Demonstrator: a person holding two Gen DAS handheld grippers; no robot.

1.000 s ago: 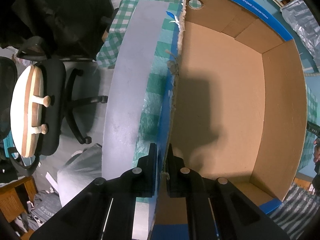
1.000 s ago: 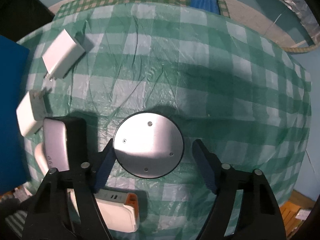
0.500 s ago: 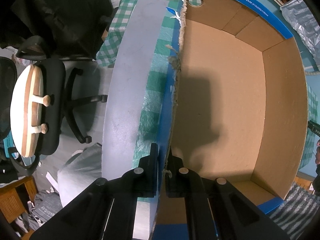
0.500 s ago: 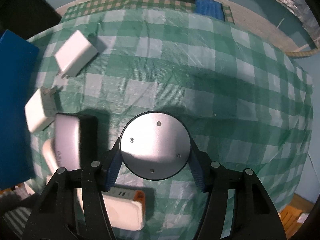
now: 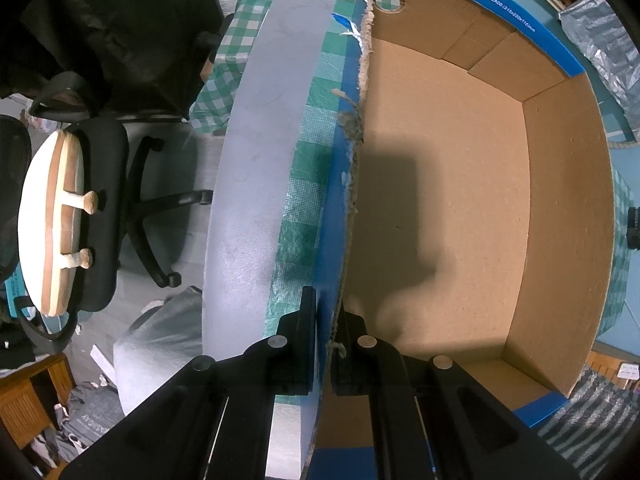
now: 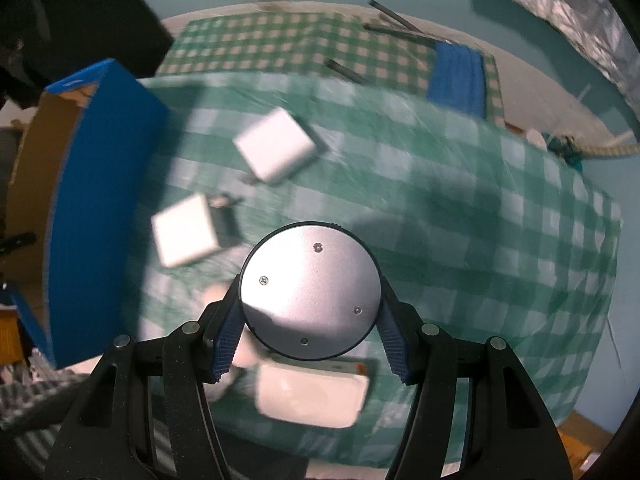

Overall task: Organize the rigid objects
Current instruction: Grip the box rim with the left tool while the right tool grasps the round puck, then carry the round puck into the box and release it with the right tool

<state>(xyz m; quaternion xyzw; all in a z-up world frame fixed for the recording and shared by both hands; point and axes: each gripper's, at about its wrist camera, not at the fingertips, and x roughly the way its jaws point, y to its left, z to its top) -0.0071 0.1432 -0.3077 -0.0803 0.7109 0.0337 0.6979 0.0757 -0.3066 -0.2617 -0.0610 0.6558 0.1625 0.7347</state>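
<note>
My left gripper (image 5: 327, 320) is shut on the torn left wall of a blue cardboard box (image 5: 440, 200) whose brown inside shows nothing in it. My right gripper (image 6: 310, 320) is shut on a round silver disc (image 6: 310, 290) and holds it lifted above the green checked tablecloth (image 6: 460, 220). The same blue box (image 6: 100, 208) stands to the disc's left. Two white chargers lie on the cloth, one (image 6: 276, 150) farther off and one (image 6: 186, 230) nearer the box. A white and orange power bank (image 6: 312, 396) lies below the disc.
A grey foam board (image 5: 256, 184) runs along the table edge left of the box. An office chair (image 5: 108, 208) with a round wooden piece (image 5: 50, 224) stands on the floor at left. A blue cloth (image 6: 456, 80) and dark rods (image 6: 396, 26) lie at the far table edge.
My right gripper closed on the silver disc, lifted it off the cloth and swung toward the blue box. My left gripper kept its hold on the box wall.
</note>
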